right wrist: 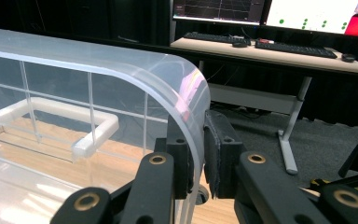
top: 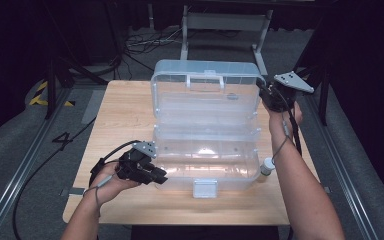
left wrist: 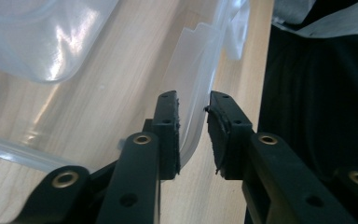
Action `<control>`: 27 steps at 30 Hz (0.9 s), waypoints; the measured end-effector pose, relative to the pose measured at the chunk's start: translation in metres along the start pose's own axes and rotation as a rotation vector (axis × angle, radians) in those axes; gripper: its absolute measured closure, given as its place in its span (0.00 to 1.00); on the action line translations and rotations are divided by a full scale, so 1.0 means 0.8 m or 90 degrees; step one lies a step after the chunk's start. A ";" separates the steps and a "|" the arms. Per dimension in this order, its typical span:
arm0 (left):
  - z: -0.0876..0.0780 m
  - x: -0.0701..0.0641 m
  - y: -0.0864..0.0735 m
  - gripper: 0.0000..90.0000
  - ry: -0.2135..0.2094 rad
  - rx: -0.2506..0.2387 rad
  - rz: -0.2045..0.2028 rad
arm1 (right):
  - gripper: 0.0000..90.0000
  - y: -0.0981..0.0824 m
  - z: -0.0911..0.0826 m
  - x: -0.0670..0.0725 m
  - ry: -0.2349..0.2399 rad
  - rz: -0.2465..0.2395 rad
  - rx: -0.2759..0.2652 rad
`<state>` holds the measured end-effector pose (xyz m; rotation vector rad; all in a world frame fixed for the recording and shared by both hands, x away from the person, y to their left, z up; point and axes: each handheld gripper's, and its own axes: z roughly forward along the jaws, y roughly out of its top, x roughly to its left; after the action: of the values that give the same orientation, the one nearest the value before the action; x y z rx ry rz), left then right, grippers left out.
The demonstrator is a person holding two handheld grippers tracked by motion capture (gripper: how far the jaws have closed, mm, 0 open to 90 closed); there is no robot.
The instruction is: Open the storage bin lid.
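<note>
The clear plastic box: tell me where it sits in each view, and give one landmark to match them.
High view: the clear plastic box stands mid-table, lid raised.
Left gripper view: its front wall runs between the jaws.
Right gripper view: the lid's rounded corner sits between the jaws.
Shared landmark: the wooden table, seen through the plastic.

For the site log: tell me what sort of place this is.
Most likely a lab or recording studio: a small wooden table stands among black curtains, floor rails run alongside it, and a desk with monitors and keyboards stands nearby.
</note>
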<state>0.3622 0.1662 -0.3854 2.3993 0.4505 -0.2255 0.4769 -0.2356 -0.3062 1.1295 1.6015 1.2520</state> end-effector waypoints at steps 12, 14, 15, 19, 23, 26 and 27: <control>0.002 -0.001 0.001 0.85 -0.006 -0.004 -0.004 | 0.91 0.001 0.017 -0.005 0.001 0.010 0.010; 0.002 0.000 0.000 0.85 -0.007 -0.006 -0.005 | 0.91 0.000 0.021 -0.007 0.004 0.016 0.011; 0.002 -0.001 0.000 0.85 -0.007 -0.008 -0.006 | 0.91 0.000 0.023 -0.007 0.003 0.017 0.013; 0.002 -0.001 -0.001 0.85 -0.007 -0.010 -0.011 | 0.91 0.001 0.031 -0.009 0.004 0.019 0.020; 0.003 -0.001 -0.002 0.85 -0.004 -0.016 -0.013 | 0.91 -0.001 0.035 -0.011 0.005 0.019 0.018; 0.003 -0.001 -0.003 0.85 -0.004 -0.020 -0.015 | 0.91 -0.002 0.041 -0.013 0.009 0.020 0.019; 0.003 -0.001 -0.003 0.85 -0.004 -0.021 -0.016 | 0.91 -0.002 0.041 -0.013 0.009 0.020 0.019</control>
<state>0.3602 0.1663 -0.3884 2.3619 0.4772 -0.2348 0.5108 -0.2368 -0.3134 1.1707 1.6244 1.2619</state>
